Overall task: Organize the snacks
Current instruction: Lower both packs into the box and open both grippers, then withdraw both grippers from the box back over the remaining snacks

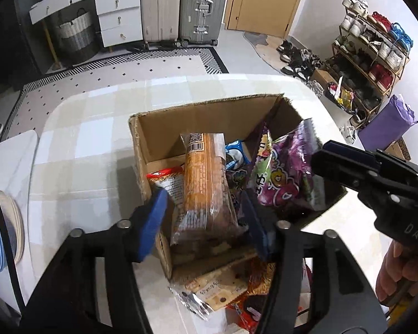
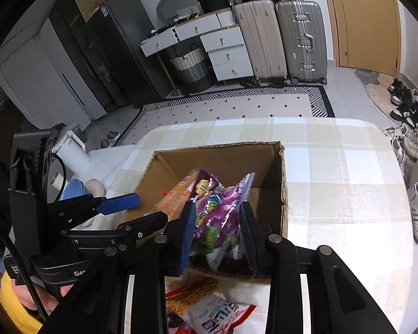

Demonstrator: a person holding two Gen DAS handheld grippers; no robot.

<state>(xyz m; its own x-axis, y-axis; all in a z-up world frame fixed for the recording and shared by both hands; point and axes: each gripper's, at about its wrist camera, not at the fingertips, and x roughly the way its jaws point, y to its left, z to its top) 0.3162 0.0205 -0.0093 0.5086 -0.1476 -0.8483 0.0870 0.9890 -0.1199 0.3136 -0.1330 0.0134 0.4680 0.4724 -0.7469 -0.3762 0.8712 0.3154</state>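
Between the left fingers [image 1: 153, 222] the orange packet [image 1: 206, 183] fills the gap. Beyond them, the box's [image 1: 209, 111] far half lies open. Right of the right fingers [image 2: 248, 233], bare table [image 2: 348, 194].

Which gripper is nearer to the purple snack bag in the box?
Right. The right gripper has the purple snack bag between its jaws over the cardboard box. The left gripper straddles the orange packet beside that bag.
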